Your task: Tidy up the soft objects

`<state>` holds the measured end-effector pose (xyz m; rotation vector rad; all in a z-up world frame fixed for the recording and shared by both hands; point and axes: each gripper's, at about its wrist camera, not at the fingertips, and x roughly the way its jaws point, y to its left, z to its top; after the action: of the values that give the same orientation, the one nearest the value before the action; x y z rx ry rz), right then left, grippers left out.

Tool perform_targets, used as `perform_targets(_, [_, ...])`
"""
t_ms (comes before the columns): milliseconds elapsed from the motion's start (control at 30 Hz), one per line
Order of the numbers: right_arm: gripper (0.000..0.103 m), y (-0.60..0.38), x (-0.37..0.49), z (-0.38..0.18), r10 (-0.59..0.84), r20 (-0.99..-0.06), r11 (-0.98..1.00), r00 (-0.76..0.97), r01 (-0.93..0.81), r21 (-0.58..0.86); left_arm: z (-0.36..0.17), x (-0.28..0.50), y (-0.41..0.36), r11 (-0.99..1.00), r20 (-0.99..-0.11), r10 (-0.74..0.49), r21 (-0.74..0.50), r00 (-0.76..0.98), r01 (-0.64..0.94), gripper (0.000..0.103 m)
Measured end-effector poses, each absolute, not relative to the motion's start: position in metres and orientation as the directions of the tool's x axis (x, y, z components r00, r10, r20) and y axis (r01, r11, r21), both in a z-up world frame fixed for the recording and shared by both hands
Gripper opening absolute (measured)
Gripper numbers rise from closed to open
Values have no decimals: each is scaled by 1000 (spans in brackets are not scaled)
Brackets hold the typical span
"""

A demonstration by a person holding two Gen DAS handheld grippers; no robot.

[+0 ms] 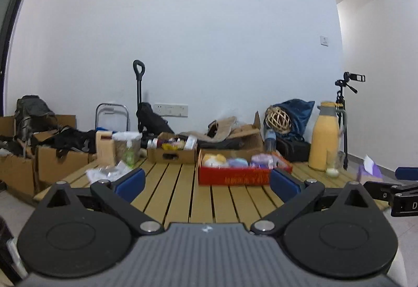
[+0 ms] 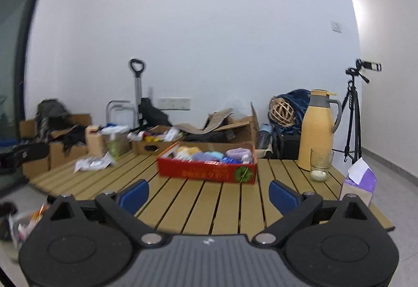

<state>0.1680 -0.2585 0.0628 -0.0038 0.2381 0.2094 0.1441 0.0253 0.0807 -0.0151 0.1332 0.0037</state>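
Left tongs (image 1: 207,181) spread apart, nothing held, low over slatted tabletop (image 1: 180,198). Right tongs (image 2: 209,193) likewise apart, empty. Red box (image 2: 206,172) mid-tabletop ahead of both, soft objects (image 2: 209,155) piled inside. Yellow thermos (image 2: 317,130) and glass (image 2: 320,164) at right edge.

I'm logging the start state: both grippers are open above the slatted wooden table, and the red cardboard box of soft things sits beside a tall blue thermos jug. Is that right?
Not quite: the tall thermos jug is yellow with a grey top, not blue, as the right wrist view shows. The rest holds: the left gripper and right gripper are open above the slatted wooden table, with the red cardboard box of soft things beside the jug.
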Motion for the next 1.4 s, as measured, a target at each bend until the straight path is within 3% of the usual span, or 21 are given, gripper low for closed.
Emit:
perform_targets(167, [103,-253,101,32,203,-229,979,952,-197,48,47,87,16,999,-115,10,36,993,-6,103])
perform_targets(467, [103,-245,46,12,232,-247,973,941,-227,48,26,32,6,1000,-135,-28,1,990,29,103])
perform_targets(1400, [103,-242,33,16,249,-210,969,946,-243,54,28,18,4,999,-116,-40,-4,992,39,103])
